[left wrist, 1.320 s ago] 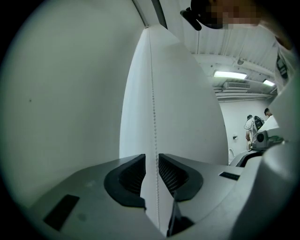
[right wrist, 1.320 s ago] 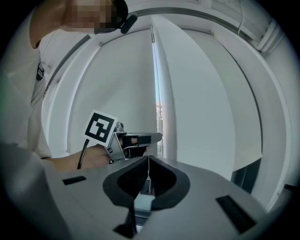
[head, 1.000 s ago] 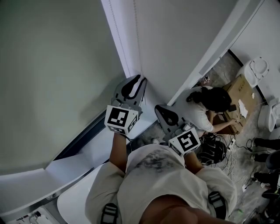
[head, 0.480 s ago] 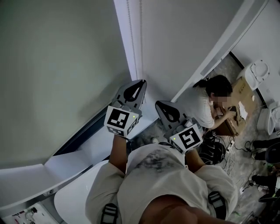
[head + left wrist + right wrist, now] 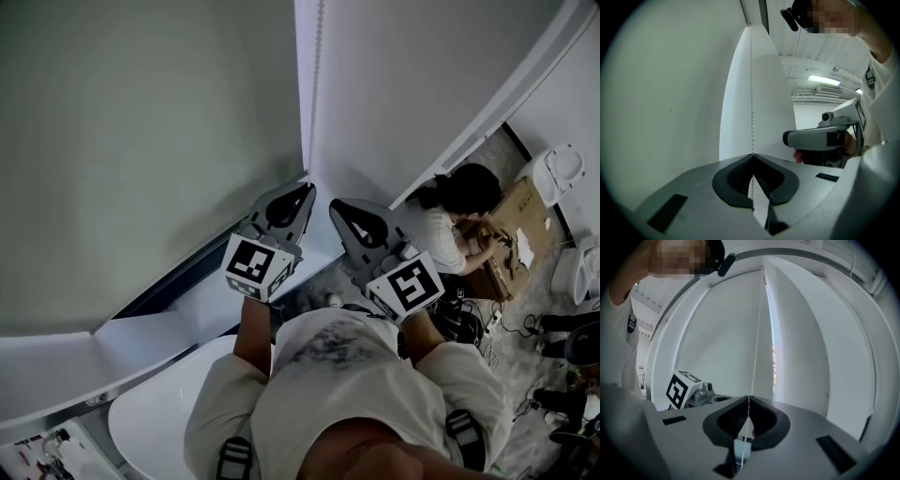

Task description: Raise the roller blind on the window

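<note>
My pale short-sleeved shirt [image 5: 356,394] has a grey print and dark shoulder straps [image 5: 466,439]. The left gripper [image 5: 303,190] and right gripper [image 5: 338,207] are grey, with black-and-white marker cubes [image 5: 255,265].

The roller blind [image 5: 141,141] was smooth, matt, pale cloth. The bead chain [image 5: 751,93] was small white beads, plastic by the look. The left gripper [image 5: 752,155] and right gripper [image 5: 749,397] had matt grey plastic shells and black ribbed pads [image 5: 736,176]. The cardboard box [image 5: 517,208] was dull brown.

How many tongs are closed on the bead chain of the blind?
2. The left tongs are shut on the bead chain; the right tongs, just right of them in the head view, are too. No other tongs show.
</note>
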